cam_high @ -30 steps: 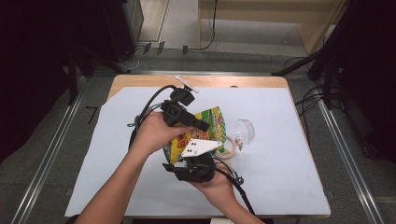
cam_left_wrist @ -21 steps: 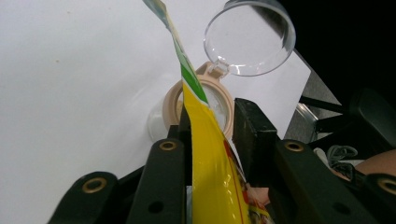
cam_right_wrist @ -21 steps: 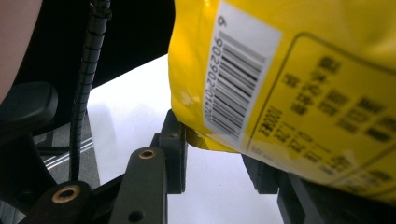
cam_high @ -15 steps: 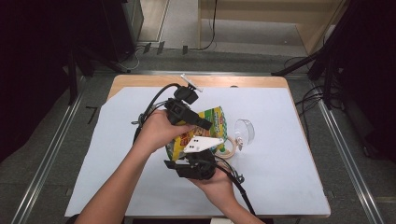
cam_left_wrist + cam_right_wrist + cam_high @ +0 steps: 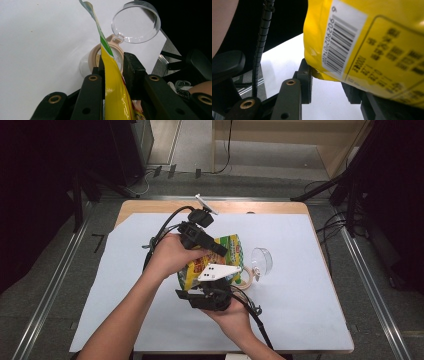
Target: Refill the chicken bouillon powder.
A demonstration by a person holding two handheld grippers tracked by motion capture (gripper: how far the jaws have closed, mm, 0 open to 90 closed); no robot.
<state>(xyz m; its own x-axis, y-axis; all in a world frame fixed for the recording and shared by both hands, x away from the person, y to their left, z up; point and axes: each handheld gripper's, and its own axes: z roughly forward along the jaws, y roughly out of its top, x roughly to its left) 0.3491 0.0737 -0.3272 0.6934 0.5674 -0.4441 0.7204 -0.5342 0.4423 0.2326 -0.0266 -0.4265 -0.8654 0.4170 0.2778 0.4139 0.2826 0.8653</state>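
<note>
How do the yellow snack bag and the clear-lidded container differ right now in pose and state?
The yellow snack bag is held off the table between both claws, left claw and right claw; the container rests on the white sheet, untouched. The bag is opaque and printed; the container has a beige rim and a transparent lid flipped open. They sit close together.

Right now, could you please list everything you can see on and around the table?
snack bag: one, yellow and green, held above the table's middle between both tongs.
jar: one, clear with a beige rim, on the sheet under the bag.
lid: one, clear, hinged open at the jar's right.
sheet: one, white, covering the table.
table: one, wooden.
left tongs: black, shut on the bag's edge.
right tongs: black, shut on the bag's bottom corner.
</note>
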